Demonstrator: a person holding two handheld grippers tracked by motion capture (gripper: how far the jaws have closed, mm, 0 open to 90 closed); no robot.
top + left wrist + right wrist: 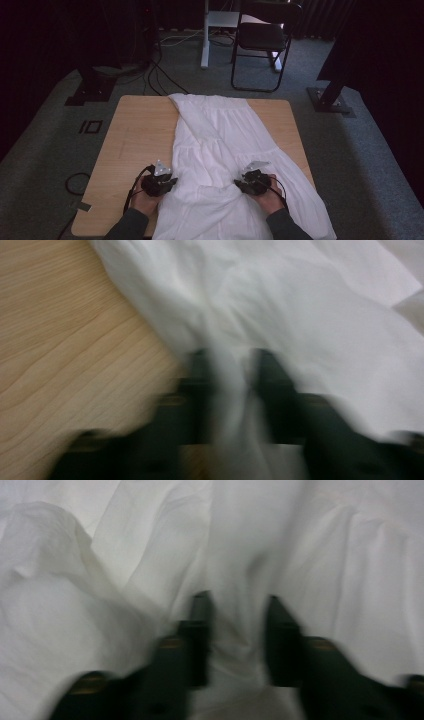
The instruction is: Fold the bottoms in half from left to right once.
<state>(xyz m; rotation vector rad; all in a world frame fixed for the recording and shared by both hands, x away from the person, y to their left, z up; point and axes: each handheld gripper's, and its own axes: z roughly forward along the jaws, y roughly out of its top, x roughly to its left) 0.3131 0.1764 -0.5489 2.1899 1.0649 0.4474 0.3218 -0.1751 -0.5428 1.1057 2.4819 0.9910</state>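
A white garment (pixel 220 135) lies spread down the middle of the wooden table (pixel 140 135), its near end hanging over the front edge. My left gripper (pixel 170 184) sits at the garment's left edge near the front. In the left gripper view the gripper (pixel 230 365) has a narrow gathered fold of the white garment (pixel 300 315) pinched between its black jaws, with bare wood to the left. My right gripper (pixel 241 184) rests on the cloth further right. The blurred right gripper view has this gripper (pixel 240 610) with a ridge of the garment (pixel 125 555) bunched between its jaws.
Bare table wood shows left of the garment and at the far right corner. Beyond the table on grey carpet stand a black chair (pixel 262 40), a white desk leg (pixel 205 35), two black stand bases (pixel 92 90) (pixel 330 100) and loose cables (pixel 155 75).
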